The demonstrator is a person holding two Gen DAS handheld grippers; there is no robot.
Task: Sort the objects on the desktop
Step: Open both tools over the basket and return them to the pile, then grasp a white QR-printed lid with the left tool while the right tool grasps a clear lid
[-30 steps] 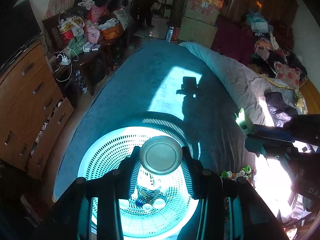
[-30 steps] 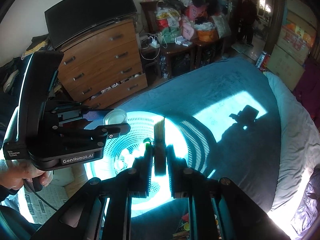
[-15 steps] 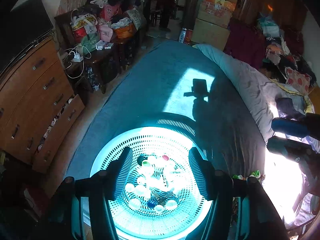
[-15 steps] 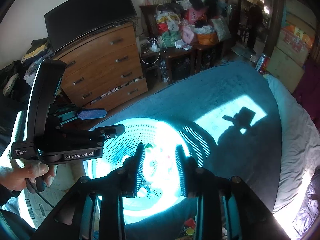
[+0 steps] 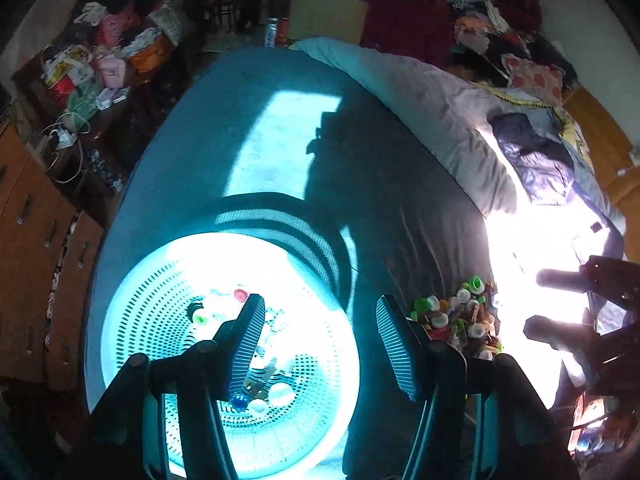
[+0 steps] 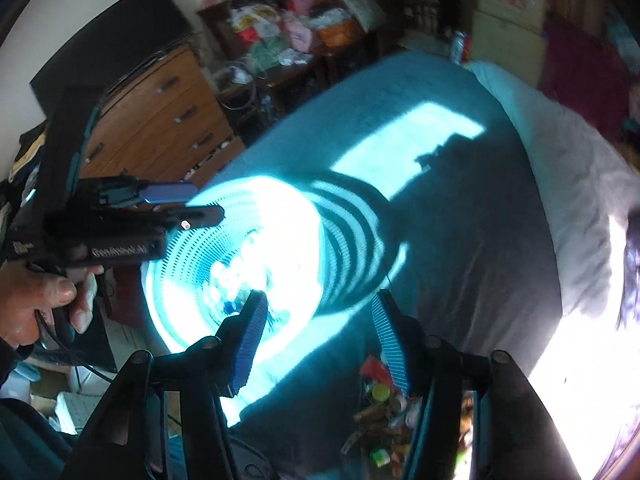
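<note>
Across most of the left wrist frame lies the bed (image 5: 280,128), teal cover, sun patch at upper centre. Lower left of that frame: the basket (image 5: 132,320), perforated, glaring white-cyan, with caps and small bits on its floor. Lower right of centre: the pile (image 5: 460,320) of loose caps and clips, lying on the bed just beside the basket, not touching it as far as I can tell.

Left gripper (image 5: 318,340): fingers spread wide, nothing between them, one over the basket, the other near the pile. Right gripper (image 6: 318,332): fingers likewise wide apart and empty, pile (image 6: 384,412) at lower centre of its frame, partly behind the right finger.

Risks, judged:
- Glare. Far right of the left wrist frame is blown out; caps at that edge of the pile are hard to resolve, so a grasp there may miss.
- Pieces are small, mixed and heaped; wide fingers closing on one may take two or flick a neighbour off.
- Soft bedding gives under pressure; pile could shift or scatter.
- Both grippers close together near the pile; collision possible.
</note>
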